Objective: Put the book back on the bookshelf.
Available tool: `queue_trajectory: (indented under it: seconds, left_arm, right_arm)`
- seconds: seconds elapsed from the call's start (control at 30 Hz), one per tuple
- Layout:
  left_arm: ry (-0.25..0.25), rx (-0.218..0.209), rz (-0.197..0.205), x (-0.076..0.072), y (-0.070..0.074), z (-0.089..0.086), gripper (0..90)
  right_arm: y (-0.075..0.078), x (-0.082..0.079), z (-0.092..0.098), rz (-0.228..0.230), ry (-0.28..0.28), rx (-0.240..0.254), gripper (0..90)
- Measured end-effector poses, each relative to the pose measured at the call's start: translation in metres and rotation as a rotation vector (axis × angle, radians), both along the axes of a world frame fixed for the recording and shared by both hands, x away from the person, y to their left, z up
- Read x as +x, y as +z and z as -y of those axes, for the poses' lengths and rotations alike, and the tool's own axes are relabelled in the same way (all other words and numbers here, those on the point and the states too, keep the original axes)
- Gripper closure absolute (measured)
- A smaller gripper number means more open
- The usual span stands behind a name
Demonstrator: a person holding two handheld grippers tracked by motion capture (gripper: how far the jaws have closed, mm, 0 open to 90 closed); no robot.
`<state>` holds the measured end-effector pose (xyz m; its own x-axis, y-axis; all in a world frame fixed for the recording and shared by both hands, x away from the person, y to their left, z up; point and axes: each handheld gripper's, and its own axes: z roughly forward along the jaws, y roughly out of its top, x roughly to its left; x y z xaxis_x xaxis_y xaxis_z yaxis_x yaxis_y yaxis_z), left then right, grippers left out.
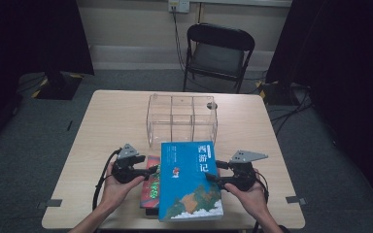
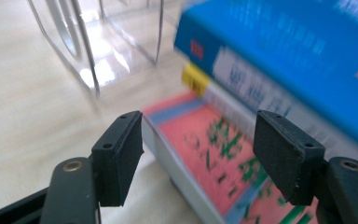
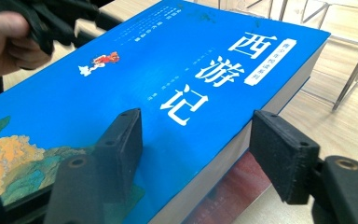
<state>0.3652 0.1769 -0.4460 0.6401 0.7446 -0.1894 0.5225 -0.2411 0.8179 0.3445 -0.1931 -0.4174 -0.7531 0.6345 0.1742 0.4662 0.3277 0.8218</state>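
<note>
Flanking the blue book [image 1: 190, 180], my left claw [image 1: 148, 171] gaped around the red book [image 1: 150, 187] beneath it, pads clear; the blue book topped the stack; my right claw [image 1: 212, 171] straddled its right edge, unclamped.

High view dim, dark edges; left claw view blurred.

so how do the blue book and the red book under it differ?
The blue book lies on top of the stack, its cover in full sight; the red book lies beneath, mostly covered, poking out on the left. The blue book looks larger and thicker than the red book. Both lie flat, covers up, before the clear box.
</note>
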Motion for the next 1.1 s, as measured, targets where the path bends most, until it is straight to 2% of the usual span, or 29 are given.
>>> queue_trajectory:
  seconds: [0.03, 0.1, 0.13, 0.17, 0.23, 0.27, 0.3, 0.33, 0.37, 0.4, 0.43, 0.53, 0.57, 0.63, 0.7, 0.8, 0.83, 0.9, 0.93, 0.97, 1.1]
  left_arm:
    - [-0.007, -0.017, -0.009, 0.001, 0.003, -0.001, 33.1]
    - [-0.027, -0.044, 0.002, -0.002, 0.008, -0.001, 32.6]
    - [-0.027, -0.044, 0.002, -0.002, 0.008, -0.001, 32.2]
    - [-0.048, -0.074, 0.013, -0.006, 0.011, 0.001, 31.8]
    - [-0.06, -0.094, 0.007, -0.009, 0.012, 0.006, 31.3]
    - [-0.06, -0.094, 0.007, -0.009, 0.012, 0.006, 32.3]
    - [-0.042, -0.076, 0.032, -0.012, 0.014, 0.008, 31.9]
    - [-0.042, -0.076, 0.032, -0.012, 0.014, 0.008, 32.0]
    - [-0.056, -0.121, 0.013, -0.012, 0.014, 0.007, 31.7]
    - [-0.056, -0.121, 0.013, -0.012, 0.014, 0.007, 30.5]
    - [-0.078, -0.142, -0.021, -0.011, 0.014, 0.009, 30.4]
    - [-0.108, -0.136, -0.012, -0.013, 0.014, 0.014, 30.1]
    - [-0.137, -0.13, -0.032, -0.013, 0.013, 0.019, 29.9]
    - [-0.132, -0.122, -0.032, -0.015, 0.015, 0.024, 29.9]
    - [-0.161, -0.131, -0.037, -0.015, 0.014, 0.027, 31.1]
    - [-0.163, -0.123, -0.033, -0.016, 0.014, 0.031, 31.5]
    - [-0.161, -0.116, -0.02, -0.016, 0.014, 0.032, 30.9]
    - [-0.161, -0.118, -0.024, -0.016, 0.013, 0.032, 30.5]
    - [-0.161, -0.118, -0.024, -0.016, 0.013, 0.032, 30.6]
    - [-0.161, -0.113, -0.025, -0.016, 0.014, 0.032, 30.5]
    - [-0.162, -0.119, -0.026, -0.016, 0.013, 0.032, 30.5]
  right_arm:
    - [0.0, 0.0, -0.001, 0.0, -0.007, -0.002, 31.7]
    - [-0.001, 0.002, -0.001, -0.018, -0.008, 0.006, 29.5]
    - [-0.001, 0.002, -0.001, -0.018, -0.008, 0.006, 29.5]
    - [-0.002, 0.005, -0.002, -0.046, -0.017, 0.014, 26.2]
    - [-0.004, 0.007, -0.002, -0.063, -0.01, 0.029, 25.9]
    - [-0.004, 0.007, -0.002, -0.063, -0.01, 0.029, 25.9]
    - [-0.005, 0.008, -0.005, -0.071, -0.015, 0.032, 23.0]
    - [-0.005, 0.008, -0.005, -0.071, -0.015, 0.031, 22.1]
    - [-0.006, 0.008, -0.006, -0.075, -0.018, 0.034, 21.8]
    - [-0.006, 0.009, -0.006, -0.079, -0.018, 0.036, 21.6]
    - [-0.006, 0.009, -0.006, -0.083, -0.018, 0.04, 21.0]
    - [-0.008, 0.011, -0.005, -0.094, -0.014, 0.048, 19.7]
    - [-0.009, 0.013, -0.006, -0.104, -0.016, 0.058, 18.0]
    - [-0.01, 0.015, -0.006, -0.116, -0.017, 0.066, 17.6]
    - [-0.009, 0.014, -0.007, -0.112, -0.016, 0.055, 17.8]
    - [-0.007, 0.014, -0.008, -0.109, -0.017, 0.037, 18.2]
    - [-0.006, 0.014, -0.009, -0.109, -0.02, 0.033, 19.0]
    - [-0.004, 0.012, -0.007, -0.08, -0.037, 0.033, 29.5]
    - [-0.004, 0.012, -0.007, -0.08, -0.037, 0.033, 29.5]
    - [-0.001, 0.01, -0.004, -0.063, -0.048, 0.038, 36.0]
    - [0.0, 0.009, -0.005, -0.06, -0.056, 0.035, 36.9]
